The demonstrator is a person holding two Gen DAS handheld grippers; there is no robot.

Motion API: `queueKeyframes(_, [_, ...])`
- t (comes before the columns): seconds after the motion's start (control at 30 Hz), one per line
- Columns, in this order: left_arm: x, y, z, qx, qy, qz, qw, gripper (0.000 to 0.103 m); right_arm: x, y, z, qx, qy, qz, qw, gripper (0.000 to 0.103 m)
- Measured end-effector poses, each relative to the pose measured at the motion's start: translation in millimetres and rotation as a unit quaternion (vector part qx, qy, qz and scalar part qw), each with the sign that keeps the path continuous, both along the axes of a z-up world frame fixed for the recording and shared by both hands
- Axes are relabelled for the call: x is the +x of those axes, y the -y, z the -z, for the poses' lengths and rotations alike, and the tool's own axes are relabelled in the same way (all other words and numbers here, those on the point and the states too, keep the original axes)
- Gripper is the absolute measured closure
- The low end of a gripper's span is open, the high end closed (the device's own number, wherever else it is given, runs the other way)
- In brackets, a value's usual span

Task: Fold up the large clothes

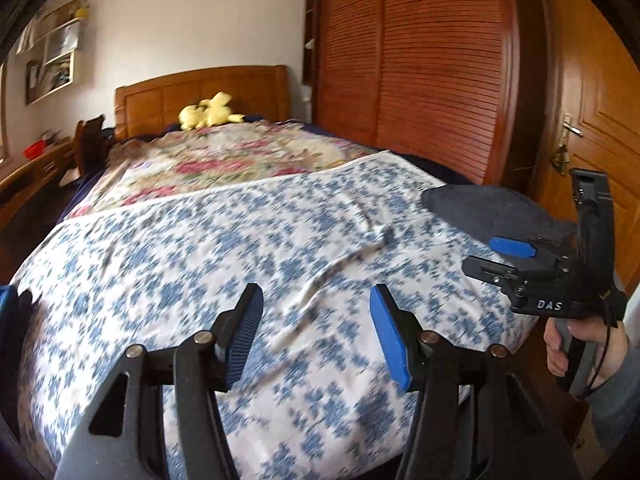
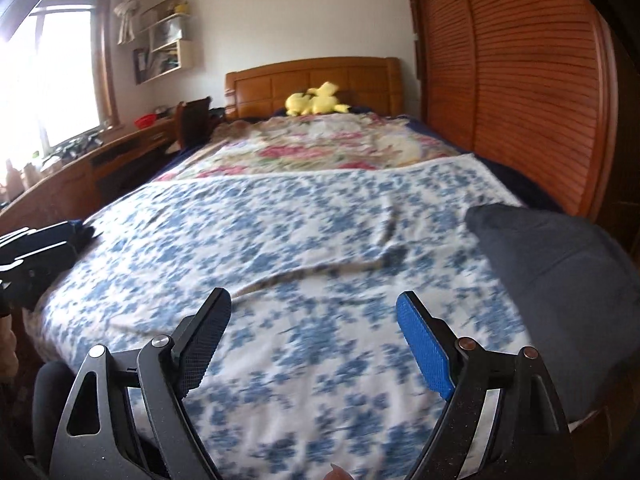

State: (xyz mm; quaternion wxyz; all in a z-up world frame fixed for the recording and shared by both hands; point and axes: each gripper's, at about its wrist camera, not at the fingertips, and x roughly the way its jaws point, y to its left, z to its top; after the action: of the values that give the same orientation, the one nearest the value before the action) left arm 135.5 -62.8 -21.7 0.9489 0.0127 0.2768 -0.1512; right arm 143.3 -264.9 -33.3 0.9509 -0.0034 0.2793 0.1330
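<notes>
The left gripper (image 1: 316, 336), low centre of its own view, has its jaws spread with nothing between them. The right gripper (image 2: 314, 344) likewise gapes empty; in the left view it sits at right, marked "DAS", held by a hand (image 1: 580, 344). The dark garment (image 2: 560, 280) lies at the right edge of the blue-flowered sheet (image 2: 280, 240), partly cut off. The sheet is motion-blurred. At upper left a wall shelf (image 2: 168, 48) holds indistinct items.
</notes>
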Motion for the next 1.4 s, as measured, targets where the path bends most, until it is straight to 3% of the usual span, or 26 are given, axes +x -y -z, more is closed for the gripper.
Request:
queueKeyframes(0.43, [-29.2,-61.3,42.7,0.008,-0.029,-0.090,0.9955,0.048,-24.2,-70.4,36.4,-0.009,-0.019,-0.030,0.999,0.017])
queueKeyframes(0.7, [-48.3,-83.1,39.6,0.004,-0.022,-0.121,0.9924,0.048,-41.5,-105.5,37.9,-0.002,-0.016,-0.050,0.999,0.017])
queueKeyframes(1.03, [-70.4,-95.0,-2.2,-0.016,0.023,-0.128,0.9914,0.048,-66.4,-128.7,-1.8,0.002,0.029,-0.058,0.998,0.017])
queueKeyframes(1.4, [-98.9,-100.3,-43.2,-0.018,0.083,-0.138,0.9869,0.048,-100.1,-117.9,-58.1,0.024,0.095,-0.038,0.994,0.015])
